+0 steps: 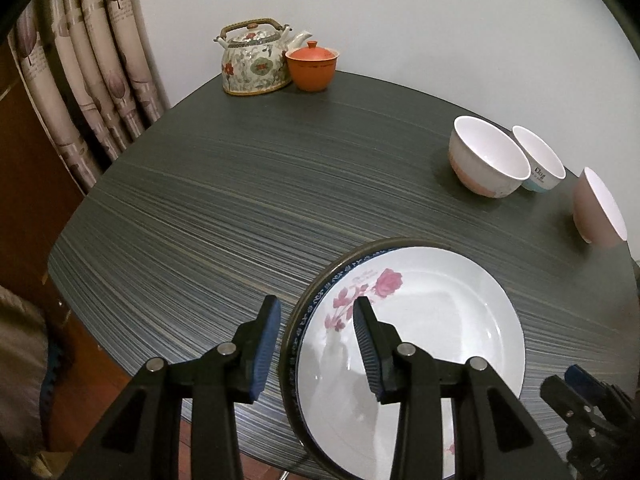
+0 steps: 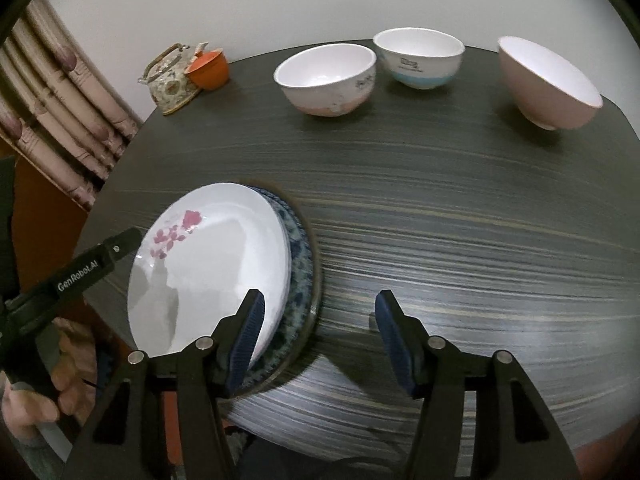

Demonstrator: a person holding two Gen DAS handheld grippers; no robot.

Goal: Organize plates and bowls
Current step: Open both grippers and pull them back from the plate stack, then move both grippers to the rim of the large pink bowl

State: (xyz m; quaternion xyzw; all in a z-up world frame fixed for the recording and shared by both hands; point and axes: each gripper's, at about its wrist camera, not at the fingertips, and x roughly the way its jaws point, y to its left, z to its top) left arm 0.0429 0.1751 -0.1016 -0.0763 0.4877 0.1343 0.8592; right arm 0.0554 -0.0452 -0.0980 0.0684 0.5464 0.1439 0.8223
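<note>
A white plate with pink flowers (image 1: 432,328) (image 2: 216,264) lies on top of a blue-patterned plate (image 1: 316,300) (image 2: 300,276) at the near edge of the dark table. My left gripper (image 1: 316,344) is open, its fingers straddling the stack's left rim. My right gripper (image 2: 320,336) is open, straddling the stack's right rim; it also shows in the left wrist view (image 1: 576,392). Three bowls stand apart at the far right: a white-and-pink one (image 1: 486,156) (image 2: 326,78), a white-and-blue one (image 1: 540,158) (image 2: 418,56), and a pink one (image 1: 598,206) (image 2: 546,80).
A floral teapot (image 1: 256,60) (image 2: 170,78) and an orange lidded cup (image 1: 312,66) (image 2: 208,68) stand at the table's far left corner. A curtain (image 1: 80,80) hangs left of the table (image 1: 240,200). The left gripper's arm (image 2: 80,272) crosses the left of the right wrist view.
</note>
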